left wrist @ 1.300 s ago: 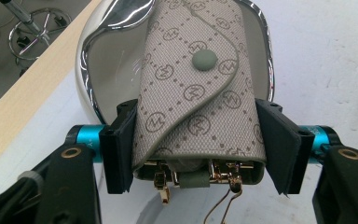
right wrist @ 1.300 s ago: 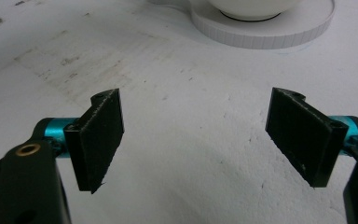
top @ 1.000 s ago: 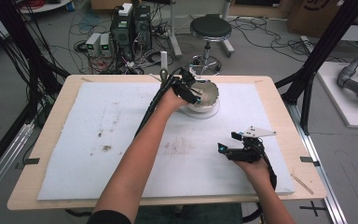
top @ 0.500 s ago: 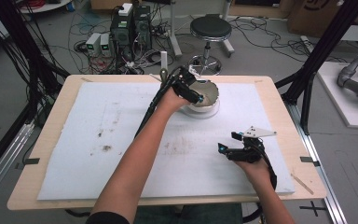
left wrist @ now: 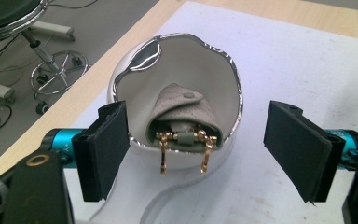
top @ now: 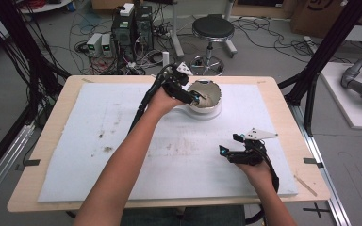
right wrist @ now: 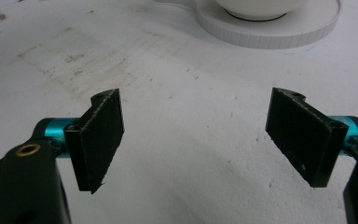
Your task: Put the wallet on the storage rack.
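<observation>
opening over the bowl (left wrist: 182,88), the left gripper (left wrist: 196,149) has just let go of the pouch (left wrist: 184,116), which now sits inside (gold clasp hanging over the rim). drop looks done. right gripper (right wrist: 193,135) waits open and empty on the table (top: 122,141).

No text, label, brand, number or sign can be read in any of the views. The cardboard box (top: 318,14) at the far right of the high view carries a dark printed mark, too blurred and cut off to make out.
</observation>
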{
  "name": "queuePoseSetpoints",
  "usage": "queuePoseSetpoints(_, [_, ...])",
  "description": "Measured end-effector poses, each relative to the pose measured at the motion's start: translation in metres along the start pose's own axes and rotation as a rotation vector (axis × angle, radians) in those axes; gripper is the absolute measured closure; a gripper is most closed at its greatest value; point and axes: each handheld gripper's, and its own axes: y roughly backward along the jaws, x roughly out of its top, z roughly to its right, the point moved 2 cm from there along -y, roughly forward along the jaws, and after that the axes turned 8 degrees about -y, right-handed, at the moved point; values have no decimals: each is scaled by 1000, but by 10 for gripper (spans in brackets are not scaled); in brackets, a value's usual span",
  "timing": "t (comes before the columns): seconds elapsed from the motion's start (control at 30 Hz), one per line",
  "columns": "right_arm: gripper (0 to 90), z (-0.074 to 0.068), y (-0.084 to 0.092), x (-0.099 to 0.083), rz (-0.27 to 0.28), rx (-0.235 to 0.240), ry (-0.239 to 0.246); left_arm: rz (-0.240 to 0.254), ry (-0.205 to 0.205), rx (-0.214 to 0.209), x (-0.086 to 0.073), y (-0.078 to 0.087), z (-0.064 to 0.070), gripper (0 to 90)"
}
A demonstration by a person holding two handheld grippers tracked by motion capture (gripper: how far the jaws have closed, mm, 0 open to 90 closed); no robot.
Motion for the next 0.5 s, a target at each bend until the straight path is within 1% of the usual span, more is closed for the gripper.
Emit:
queuePoseSetpoints(0.1, [196, -1, -1, 0, -5, 1, 3, 18, 4, -8, -8, 9, 2, 223])
queuePoseSetpoints(0.23, [197, 0, -1, -1, -10, -1, -3, 56, 6, -1, -18, 25, 3, 223])
queuePoseSetpoints(0.3, [196, 0, -1, -1, -9, -2, -3, 69, 19, -1, -24, 34, 2, 223])
queuePoseSetpoints(0.37, [197, 1, -1, -1, -4, -8, -1, 88, 26, 0, -30, 42, 3, 223])
queuePoseSetpoints(0.4, [196, 1, -1, -1, -5, -10, -7, 93, 26, 2, -33, 46, 3, 223])
queuePoseSetpoints(0.5, [196, 2, 0, -2, -5, -11, -6, 109, 31, 8, -44, 58, 7, 223])
